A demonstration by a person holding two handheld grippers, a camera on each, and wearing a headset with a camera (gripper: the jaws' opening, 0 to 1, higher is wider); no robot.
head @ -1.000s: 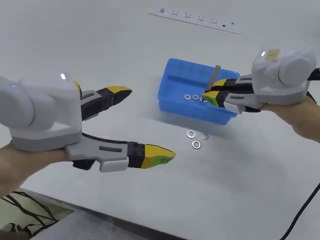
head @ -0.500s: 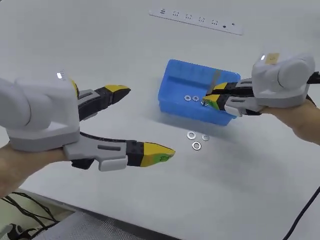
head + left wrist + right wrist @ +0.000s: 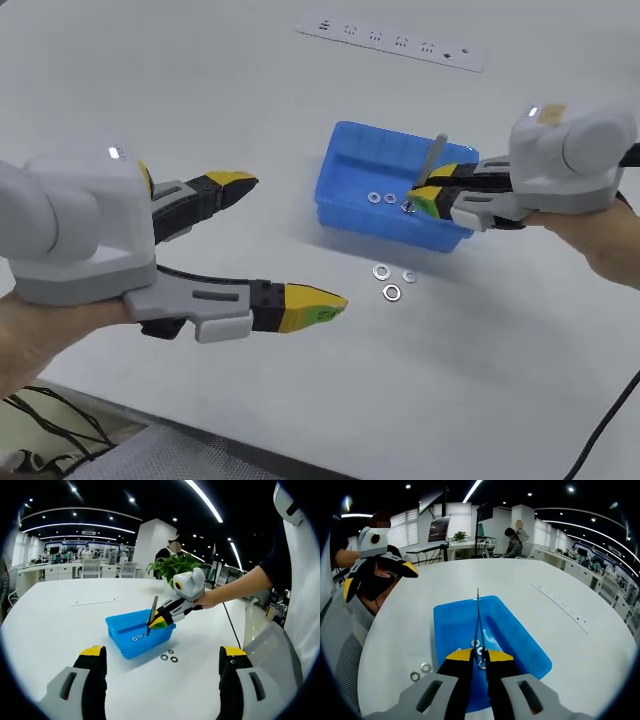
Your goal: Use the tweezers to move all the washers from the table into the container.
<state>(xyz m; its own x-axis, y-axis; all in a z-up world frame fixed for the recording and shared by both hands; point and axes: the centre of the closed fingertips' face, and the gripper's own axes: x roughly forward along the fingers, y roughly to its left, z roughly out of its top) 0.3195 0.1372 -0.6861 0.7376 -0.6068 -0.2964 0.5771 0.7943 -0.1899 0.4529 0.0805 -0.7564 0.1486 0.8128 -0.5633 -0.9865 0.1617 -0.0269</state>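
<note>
The blue container (image 3: 352, 165) stands mid-table and holds a few washers (image 3: 382, 198). My right gripper (image 3: 428, 197) hovers over its right side, shut on the grey tweezers (image 3: 432, 160). They slant down into the container, and their tip meets a washer (image 3: 407, 207); whether they grip it I cannot tell. Three washers (image 3: 391, 292) lie on the table just in front of the container. My left gripper (image 3: 280, 245) hangs open and holding nothing at the near left. The right gripper view has the tweezers (image 3: 478, 615) over the container (image 3: 510, 640). The left gripper view has the container (image 3: 131, 639) and table washers (image 3: 170, 656).
A white power strip (image 3: 390, 40) lies along the far side of the table. Black cables (image 3: 40, 440) hang below the near table edge at lower left. People sit at desks far behind in the right gripper view.
My right gripper has dipped slightly, bringing the tweezers' tip a little lower in the container. The left gripper stays open in the same place.
</note>
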